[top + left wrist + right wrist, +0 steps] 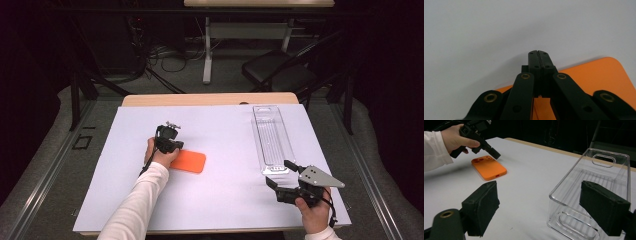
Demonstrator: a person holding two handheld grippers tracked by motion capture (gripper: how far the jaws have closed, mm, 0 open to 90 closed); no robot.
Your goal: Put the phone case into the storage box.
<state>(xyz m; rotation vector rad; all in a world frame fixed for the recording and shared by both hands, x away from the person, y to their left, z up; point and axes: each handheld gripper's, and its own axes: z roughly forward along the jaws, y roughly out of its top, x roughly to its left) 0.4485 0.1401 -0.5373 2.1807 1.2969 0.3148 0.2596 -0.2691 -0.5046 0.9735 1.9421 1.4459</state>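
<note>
Orange phone case (189, 161) | no legible writing | clear bin (271, 140) unlabelled

The phone case (188, 161) is a flat bright orange, no pattern on it. Both the left gripper (172, 145) and the right gripper (280, 172) are matt black (brass-coloured rivets dot the left one's arms). The clear bin (272, 140) has ribbed lines along its floor. The counter (220, 200) is pale lilac-white, with a light wood edge, and the sleeve (137, 205) is white
</note>
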